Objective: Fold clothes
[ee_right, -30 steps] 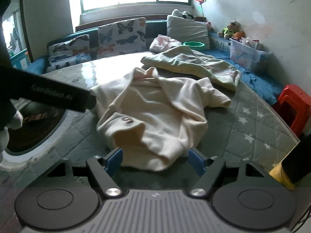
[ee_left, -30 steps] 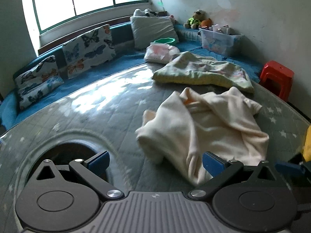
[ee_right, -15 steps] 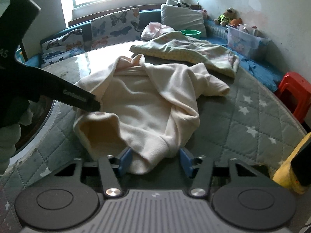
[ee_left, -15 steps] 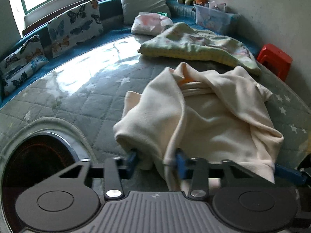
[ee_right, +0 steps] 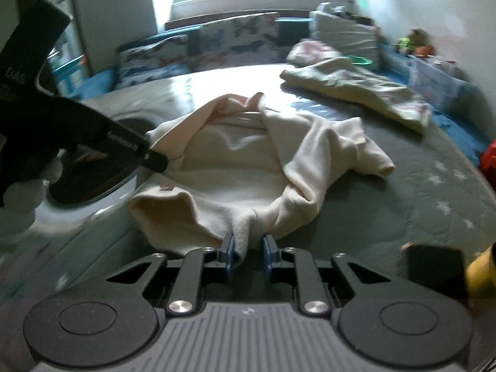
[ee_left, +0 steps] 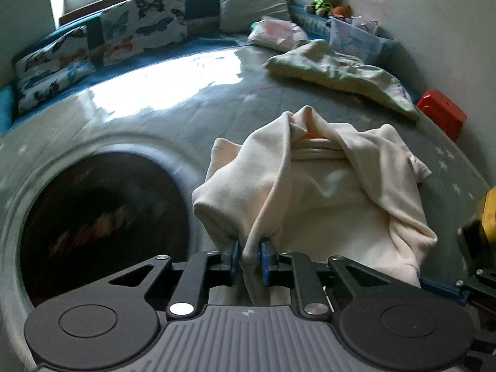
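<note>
Fleecy cream garment (ee_left: 325, 192) lies rumpled, both grippers' jaws closing on its bunched hem folds.

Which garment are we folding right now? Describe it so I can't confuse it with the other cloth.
On the grey-green quilted table cover, look at the near edge. The cream fleece garment lies crumpled there, its hem between the closing jaws of both grippers. Unlike the pale yellow-green printed blanket farther back, it is plain cream.
</note>
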Demonstrator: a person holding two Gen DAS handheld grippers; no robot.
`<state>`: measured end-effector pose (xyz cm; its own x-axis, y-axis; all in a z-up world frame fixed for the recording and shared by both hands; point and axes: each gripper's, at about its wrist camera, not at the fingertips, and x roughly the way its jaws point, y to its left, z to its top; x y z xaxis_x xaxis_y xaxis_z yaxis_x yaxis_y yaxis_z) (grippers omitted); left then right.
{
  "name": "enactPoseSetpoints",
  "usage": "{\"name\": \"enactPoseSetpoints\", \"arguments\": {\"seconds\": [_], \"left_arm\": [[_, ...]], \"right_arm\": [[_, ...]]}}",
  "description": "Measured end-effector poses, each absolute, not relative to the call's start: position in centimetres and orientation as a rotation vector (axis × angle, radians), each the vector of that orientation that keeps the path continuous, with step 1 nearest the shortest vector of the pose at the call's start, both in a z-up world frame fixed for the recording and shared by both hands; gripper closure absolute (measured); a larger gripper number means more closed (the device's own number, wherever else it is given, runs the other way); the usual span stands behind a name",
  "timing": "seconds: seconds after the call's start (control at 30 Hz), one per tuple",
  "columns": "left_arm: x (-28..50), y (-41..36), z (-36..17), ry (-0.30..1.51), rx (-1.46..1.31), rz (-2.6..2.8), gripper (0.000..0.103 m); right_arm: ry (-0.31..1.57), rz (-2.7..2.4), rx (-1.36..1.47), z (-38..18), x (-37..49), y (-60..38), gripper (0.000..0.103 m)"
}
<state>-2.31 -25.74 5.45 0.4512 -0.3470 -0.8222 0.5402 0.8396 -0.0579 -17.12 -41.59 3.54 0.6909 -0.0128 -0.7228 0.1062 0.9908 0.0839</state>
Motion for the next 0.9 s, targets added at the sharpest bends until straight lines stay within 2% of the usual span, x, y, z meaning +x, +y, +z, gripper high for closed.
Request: {"name": "enactPoseSetpoints", "arguments": {"seconds": [0.37,0.5,0.6,0.7,0.9], "left_arm": [[-7.9,-12.9,5.8,0.984,0.118,-0.447,0.087],[-10.0,-8.8,5.8,0.996,0.090,-0.402,0.091],[-11.3,-6.2,5.5,1.014,0.079,-0.365,0.092],[-11.9,-4.2,5.4,1.019,0.052,-0.350,0.091],[-11.6,-3.3,6.9,0.960,0.044,-0.345,0.080]], "right_arm": [[0.889,0.234,0.027,4.3,-20.7,-32.9,0.086],[0.896,0.337,0.006,5.9,-21.7,-30.6,0.080],[0.869,0.378,-0.013,7.7,-21.9,-29.6,0.079],[0.833,0.384,-0.015,9.2,-20.9,-29.4,0.072],[0.760,0.256,-0.030,9.8,-15.9,-29.8,0.072]]}}
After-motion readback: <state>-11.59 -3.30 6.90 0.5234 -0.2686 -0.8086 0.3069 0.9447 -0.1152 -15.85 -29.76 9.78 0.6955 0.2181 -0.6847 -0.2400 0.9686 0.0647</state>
